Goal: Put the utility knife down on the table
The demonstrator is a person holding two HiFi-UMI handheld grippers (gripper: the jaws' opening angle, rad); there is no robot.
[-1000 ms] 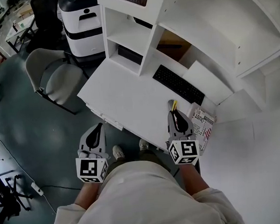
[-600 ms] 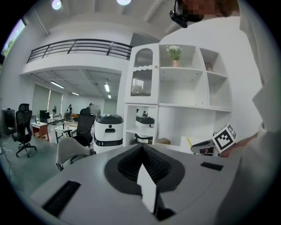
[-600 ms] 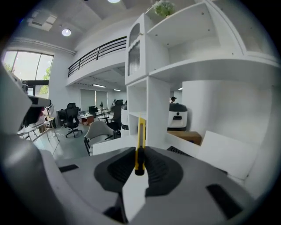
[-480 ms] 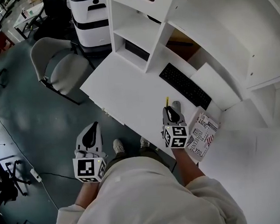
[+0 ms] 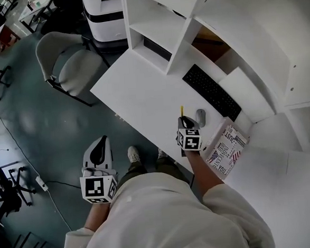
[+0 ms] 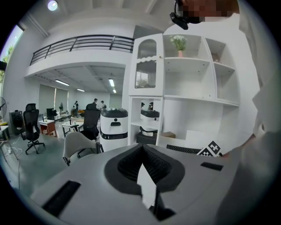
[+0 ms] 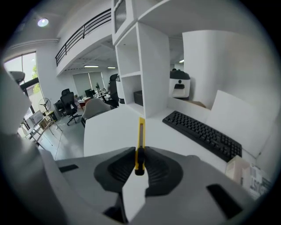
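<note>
A slim yellow utility knife [image 7: 140,139] sticks forward out of my right gripper [image 7: 139,163], whose jaws are shut on its black rear end. In the head view the right gripper [image 5: 185,123] hangs low over the near edge of the white table [image 5: 142,92], and the utility knife [image 5: 181,111] points across the tabletop toward the shelves. I cannot tell whether the knife touches the table. My left gripper [image 5: 100,144] is held off the table's left side, over the floor. In its own view the left gripper [image 6: 142,151] is shut with nothing in it.
A black keyboard [image 5: 212,93] and a grey mouse [image 5: 200,117] lie just right of the knife. A printed booklet [image 5: 225,146] sits near the table's right front. White shelves [image 5: 158,25] stand behind. A grey chair [image 5: 69,68] is on the left.
My right gripper has come down toward the table with the knife still in it, looking smaller and lower in the head view. The left gripper has hardly moved.
</note>
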